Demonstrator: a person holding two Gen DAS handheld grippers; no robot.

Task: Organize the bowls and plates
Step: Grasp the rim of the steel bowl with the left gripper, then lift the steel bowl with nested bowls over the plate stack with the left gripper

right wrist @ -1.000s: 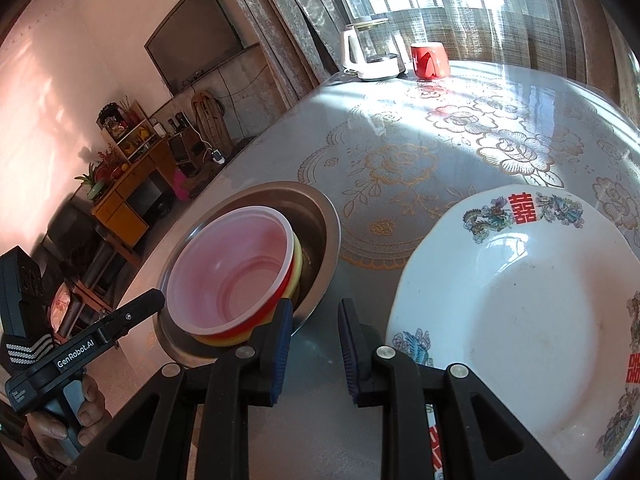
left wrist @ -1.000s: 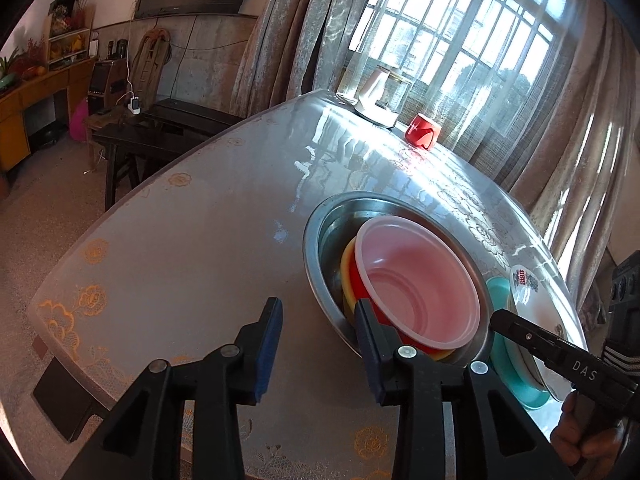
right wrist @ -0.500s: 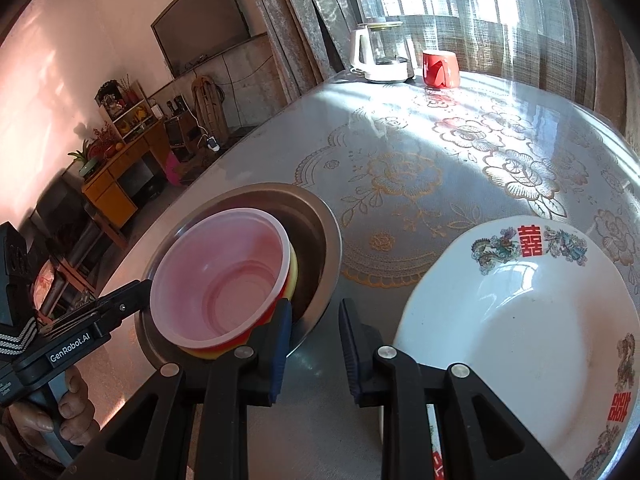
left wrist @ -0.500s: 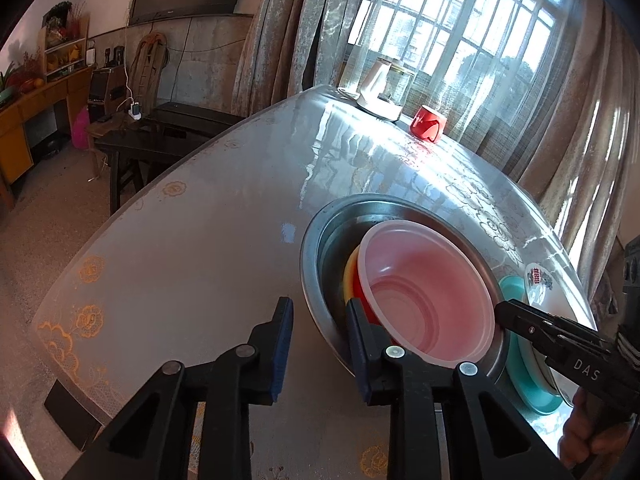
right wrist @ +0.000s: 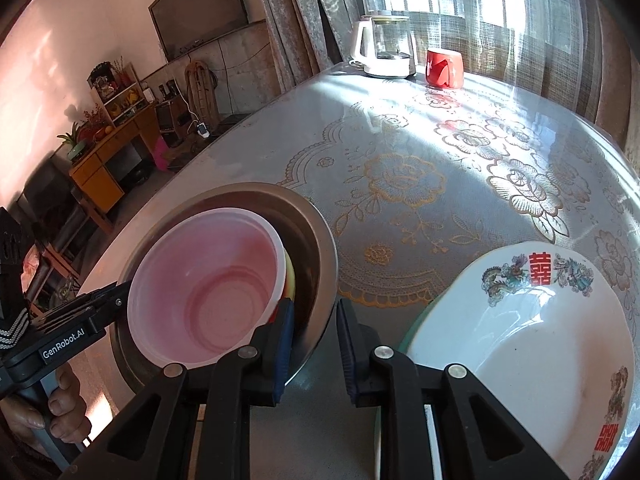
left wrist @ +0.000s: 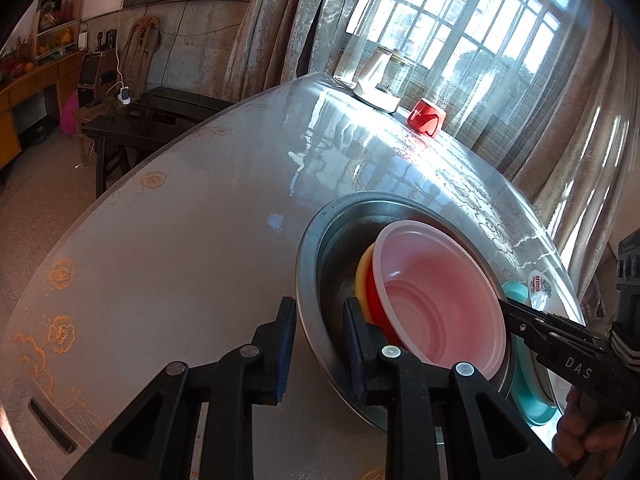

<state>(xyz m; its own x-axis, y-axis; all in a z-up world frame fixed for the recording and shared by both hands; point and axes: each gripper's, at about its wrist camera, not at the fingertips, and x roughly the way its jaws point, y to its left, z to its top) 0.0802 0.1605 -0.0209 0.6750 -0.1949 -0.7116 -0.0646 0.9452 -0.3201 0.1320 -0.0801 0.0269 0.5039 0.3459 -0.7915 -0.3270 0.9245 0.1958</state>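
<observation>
The steel basin [left wrist: 316, 240] is seen at lower centre of both views on the tabletop [left wrist: 180, 240], the pink bowl [left wrist: 436, 292] nested inside. Its rim is straddled by left tongs [left wrist: 320, 344] — jaws closing — and right tongs [right wrist: 314, 344], likewise closing; contact cannot be told. A white plate [right wrist: 520, 340] is noted lower right.

- a stack of bowls [right wrist: 208, 284] sits in the metal basin [right wrist: 316, 248] on the table [right wrist: 400, 168].
- right of the basin lies a plate [right wrist: 520, 344], on another dish [left wrist: 532, 396].
- far across the table stand a kettle [right wrist: 384, 50] and, to its right, a cup [right wrist: 444, 68].
</observation>
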